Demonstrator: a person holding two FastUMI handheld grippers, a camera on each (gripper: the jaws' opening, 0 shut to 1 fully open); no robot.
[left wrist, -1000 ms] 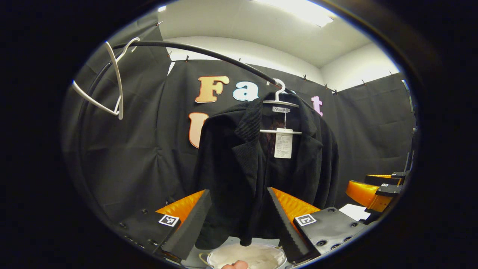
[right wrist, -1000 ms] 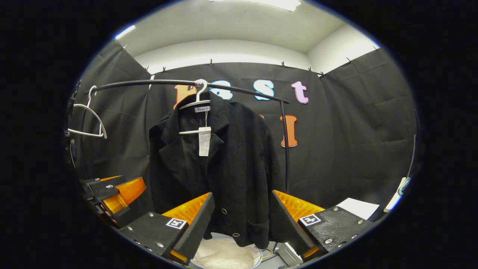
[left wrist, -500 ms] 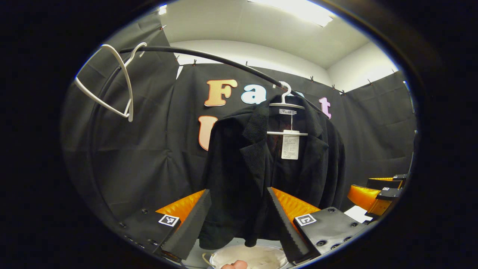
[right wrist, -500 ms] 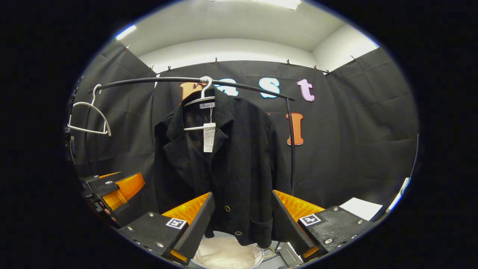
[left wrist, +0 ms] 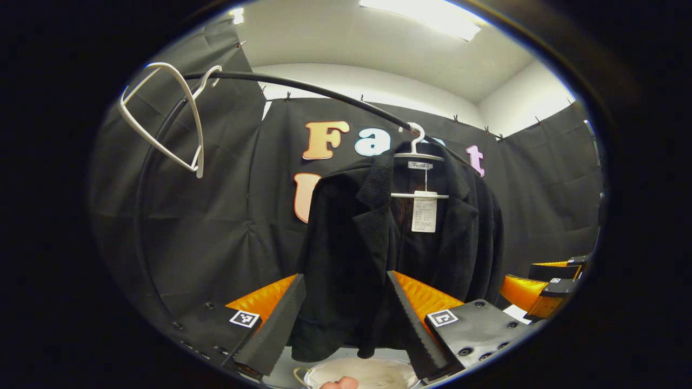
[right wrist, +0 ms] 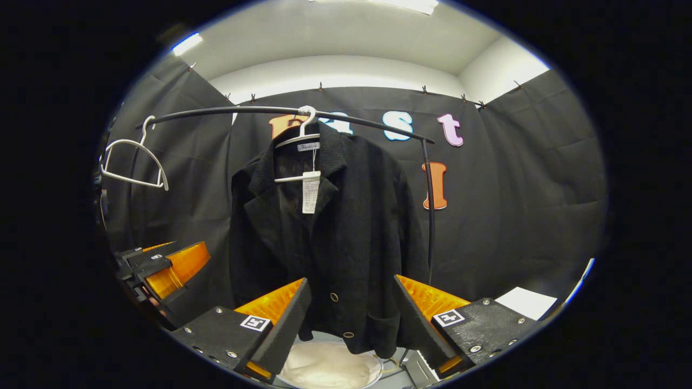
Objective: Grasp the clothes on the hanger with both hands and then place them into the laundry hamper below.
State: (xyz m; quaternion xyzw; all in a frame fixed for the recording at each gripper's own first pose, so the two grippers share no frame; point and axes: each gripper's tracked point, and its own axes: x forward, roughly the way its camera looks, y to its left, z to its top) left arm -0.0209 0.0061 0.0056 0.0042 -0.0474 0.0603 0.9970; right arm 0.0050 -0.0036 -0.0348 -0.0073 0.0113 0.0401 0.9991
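Both grippers' fingers are spread wide, holding nothing: the left gripper (left wrist: 346, 319) and right gripper (right wrist: 351, 321) face a black knit jacket (right wrist: 330, 237) on a white plastic hanger (right wrist: 303, 135). Below the jacket sits a round white-lined laundry hamper (right wrist: 330, 367).

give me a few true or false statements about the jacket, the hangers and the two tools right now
1. The black jacket hangs on a white hanger from the rail. True.
2. The left tool is shut on the jacket. False: it is open, short of the cloth.
3. A second hanger on the rail is bare. True.
4. The right tool is shut. False: it is open.
5. A paper tag hangs at the jacket's collar. True.
6. The jacket lies in the hamper. False: it hangs above it.
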